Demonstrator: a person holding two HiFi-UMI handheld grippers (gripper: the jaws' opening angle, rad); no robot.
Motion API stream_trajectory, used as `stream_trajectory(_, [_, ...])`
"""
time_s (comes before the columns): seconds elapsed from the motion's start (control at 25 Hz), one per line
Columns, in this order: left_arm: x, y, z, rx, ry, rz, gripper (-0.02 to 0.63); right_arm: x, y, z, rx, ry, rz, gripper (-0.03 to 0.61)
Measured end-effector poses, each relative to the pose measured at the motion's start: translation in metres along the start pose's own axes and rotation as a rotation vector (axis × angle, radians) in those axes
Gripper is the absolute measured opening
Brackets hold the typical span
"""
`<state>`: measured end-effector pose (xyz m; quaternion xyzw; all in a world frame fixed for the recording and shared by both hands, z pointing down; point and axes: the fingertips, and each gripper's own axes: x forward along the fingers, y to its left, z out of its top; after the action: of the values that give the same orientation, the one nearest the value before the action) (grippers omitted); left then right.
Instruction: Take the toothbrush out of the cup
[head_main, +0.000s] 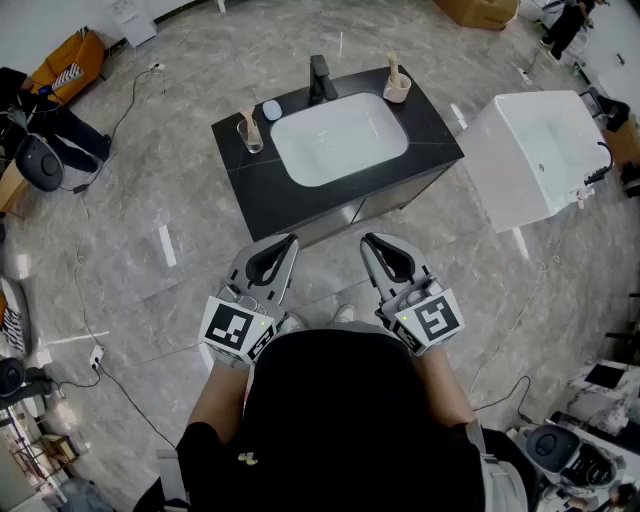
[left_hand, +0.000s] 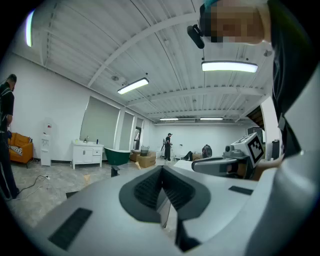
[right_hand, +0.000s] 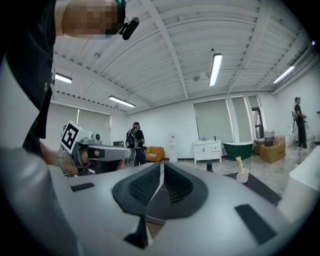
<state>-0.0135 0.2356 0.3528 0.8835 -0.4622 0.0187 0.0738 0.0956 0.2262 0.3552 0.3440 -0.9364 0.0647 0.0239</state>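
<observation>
The head view alone lays out the whole scene from above. A black table with a white sink basin stands in the upper middle of the frame, and a black faucet rises at its far edge. The beige cup sits on the table's upper right corner, with the toothbrush standing upright in it. Left of the basin stand a clear glass and a small pale blue object. A white tub stands on the floor at the right. The left gripper and the right gripper are side by side in the lower middle, over the floor and well apart from the table and the cup.

Only the gripper views show the grip. In the left gripper view the fingers are clenched together with nothing between them. The right gripper view shows its fingers the same way.

The right gripper view also catches the cup and toothbrush at its middle right, on the table's dark edge, off to the side of the fingers. An orange sofa and a white cabinet stand against the back wall. The left gripper view shows neither cup nor toothbrush. It looks across the room to a green bathtub and cardboard boxes.
</observation>
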Motion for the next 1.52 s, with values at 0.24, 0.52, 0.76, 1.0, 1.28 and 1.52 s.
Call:
stream_trajectory(0.24, [0.012, -0.011, -0.004, -0.044, -0.007, 0.001, 0.023, -0.014, -0.02, -0.003, -0.001, -0.014, -0.018, 0.044])
stream_trajectory(0.52, [0.031, -0.024, -0.007, -0.149, 0.0, 0.034, 0.023, -0.034, -0.046, 0.003, 0.05, -0.079, 0.013, 0.046])
stream_trajectory(0.76, [0.047, -0.04, -0.018, -0.074, 0.032, 0.102, 0.023, -0.05, -0.069, -0.014, 0.065, -0.057, 0.045, 0.046])
stream_trajectory(1.0, [0.059, -0.04, -0.034, -0.043, 0.088, 0.103, 0.023, -0.047, -0.085, -0.025, 0.117, -0.053, 0.029, 0.046])
stream_trajectory(1.28, [0.082, 0.009, -0.031, -0.07, 0.081, 0.118, 0.023, -0.008, -0.104, -0.022, 0.1, -0.022, 0.01, 0.046])
stream_trajectory(1.52, [0.102, 0.073, -0.022, -0.093, 0.065, 0.126, 0.023, 0.047, -0.119, -0.008, 0.095, -0.009, -0.006, 0.046])
